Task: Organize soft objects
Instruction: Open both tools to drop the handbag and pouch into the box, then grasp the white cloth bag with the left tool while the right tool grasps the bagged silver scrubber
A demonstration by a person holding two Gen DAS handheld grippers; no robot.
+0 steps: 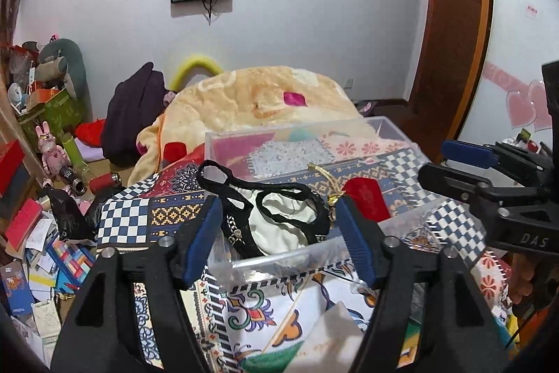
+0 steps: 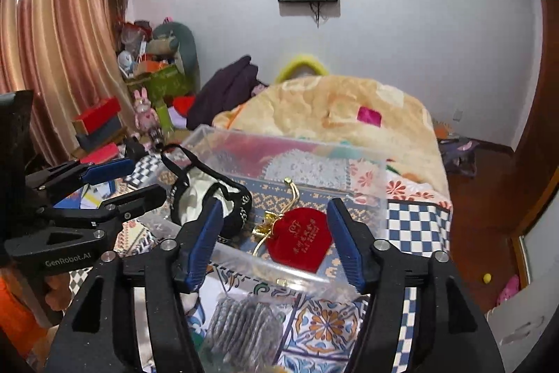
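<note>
My left gripper (image 1: pixel 276 240) has jaws apart, empty, low centre of the left wrist frame. My right gripper (image 2: pixel 276 240) likewise, jaws apart, empty. Beyond them, a clear plastic storage box (image 2: pixel 297 278) on the bed's patchwork quilt (image 2: pixel 415 222). Inside it: black-trimmed white fabric underwear (image 1: pixel 279 219) on its left side, red velvet drawstring pouch (image 2: pixel 298 238) on its right side. Farther up-frame, beige plush blanket (image 2: pixel 335 114).

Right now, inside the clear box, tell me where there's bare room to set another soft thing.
The far half of the clear box is free, behind the red velvet pouch and its gold cord, up to the back wall. The near side is crowded: the black-and-white garment fills the left, the pouch the right, with only a narrow gap between.
</note>
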